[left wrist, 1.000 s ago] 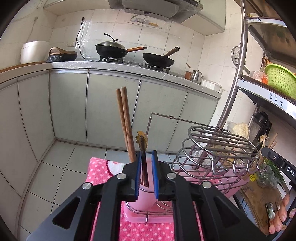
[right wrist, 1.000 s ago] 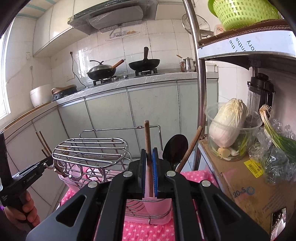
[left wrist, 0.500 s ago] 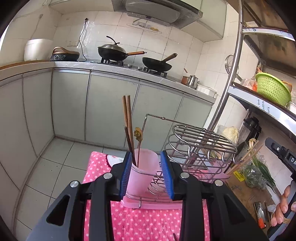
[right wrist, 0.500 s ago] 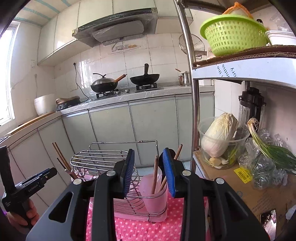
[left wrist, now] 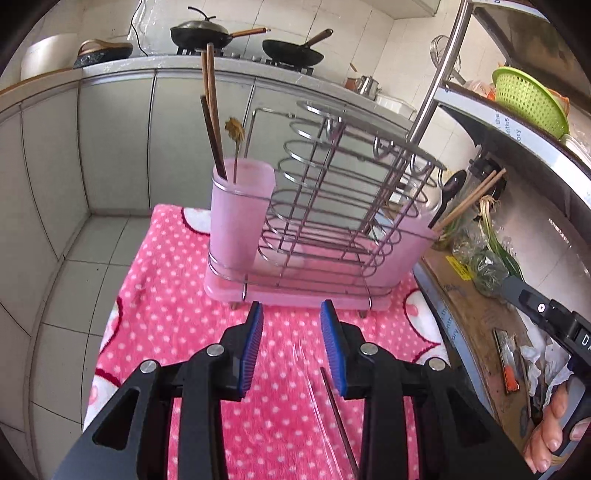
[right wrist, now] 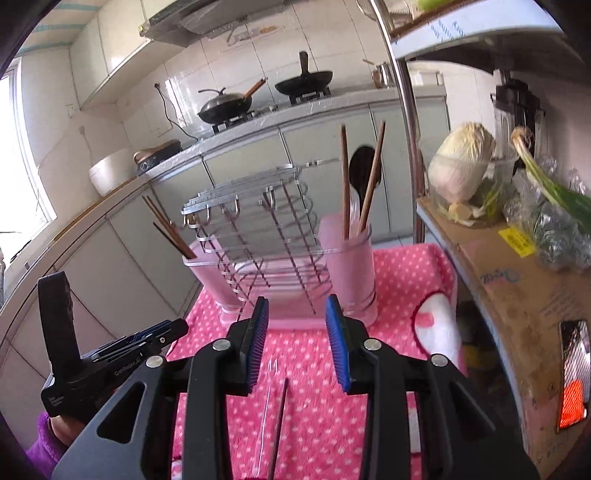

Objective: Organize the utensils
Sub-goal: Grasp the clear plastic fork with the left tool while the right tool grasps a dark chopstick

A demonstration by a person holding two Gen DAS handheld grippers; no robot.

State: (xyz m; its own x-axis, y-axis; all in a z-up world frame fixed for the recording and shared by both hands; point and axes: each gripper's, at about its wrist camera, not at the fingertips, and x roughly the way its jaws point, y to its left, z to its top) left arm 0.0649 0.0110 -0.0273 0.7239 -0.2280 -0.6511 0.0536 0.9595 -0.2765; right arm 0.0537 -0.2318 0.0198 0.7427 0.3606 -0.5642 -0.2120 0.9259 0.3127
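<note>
A wire dish rack (left wrist: 332,206) on a pink tray stands on a pink dotted cloth (left wrist: 177,332). Its left pink cup (left wrist: 240,214) holds brown chopsticks (left wrist: 210,110) and a utensil with a yellowish flower-shaped top (left wrist: 235,129). Its right pink cup (right wrist: 349,266) holds two chopsticks (right wrist: 345,181) and a black spoon (right wrist: 360,166). A loose chopstick (left wrist: 338,413) and a clear thin stick lie on the cloth; they also show in the right wrist view (right wrist: 279,417). My left gripper (left wrist: 291,343) is open and empty above the cloth. My right gripper (right wrist: 297,341) is open and empty too.
A metal shelf pole (left wrist: 436,70) rises right of the rack. The shelf carries a cardboard box (right wrist: 517,280), a cabbage in a tub (right wrist: 461,166), scallions (right wrist: 546,184) and a green basket (left wrist: 528,96). Kitchen cabinets and woks (left wrist: 199,33) stand behind; tiled floor lies left.
Both grippers let go of utensils into the cups, opened, and drew back and down from the rack. A loose chopstick on the cloth has come into view.
</note>
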